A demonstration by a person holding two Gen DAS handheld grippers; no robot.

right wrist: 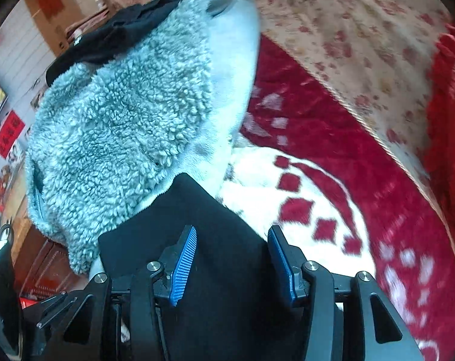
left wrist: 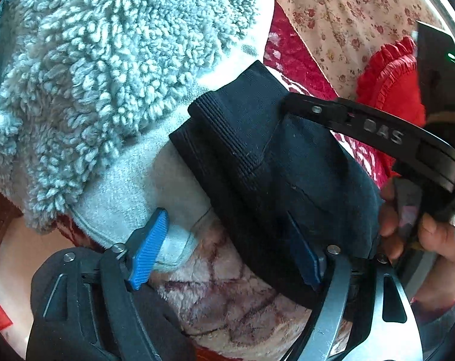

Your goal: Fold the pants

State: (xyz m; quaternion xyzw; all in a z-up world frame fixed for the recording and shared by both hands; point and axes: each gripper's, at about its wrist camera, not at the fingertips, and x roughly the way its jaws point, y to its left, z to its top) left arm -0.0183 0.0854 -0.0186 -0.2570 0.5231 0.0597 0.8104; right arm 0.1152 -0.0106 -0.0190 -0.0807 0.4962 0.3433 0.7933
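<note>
**Fleece-lined pants spread between your two grippers**

On the red-and-white plush blanket [right wrist: 323,180], the pants [left wrist: 113,69] lie turned so their pale shaggy fleece lining faces up, with a black ribbed cuff [left wrist: 257,138] at the near end. In the left wrist view your left gripper [left wrist: 224,255] stands with its two blue pads well apart; the left pad [left wrist: 149,249] touches the grey edge of the lining, and the other pad is half buried under the black cuff fabric. The jaws bracket cloth without pinching it. Your right gripper [right wrist: 230,261] also has its two blue pads apart, with the black cuff [right wrist: 197,228] lying between them and running down under the gripper body; neither pad presses it.

You see one pair of pants, two grippers, two pads on each. In the left wrist view the right gripper's black frame crosses above the cuff, and your right hand [left wrist: 423,234] wraps its handle at the frame's edge, partly cut off.

The far waist end is dark and small in the right wrist view. Beyond the blanket lie a floral sheet [left wrist: 348,9] and a red ruffled cushion [left wrist: 390,72]. The right side of the right wrist view is blurred.
</note>
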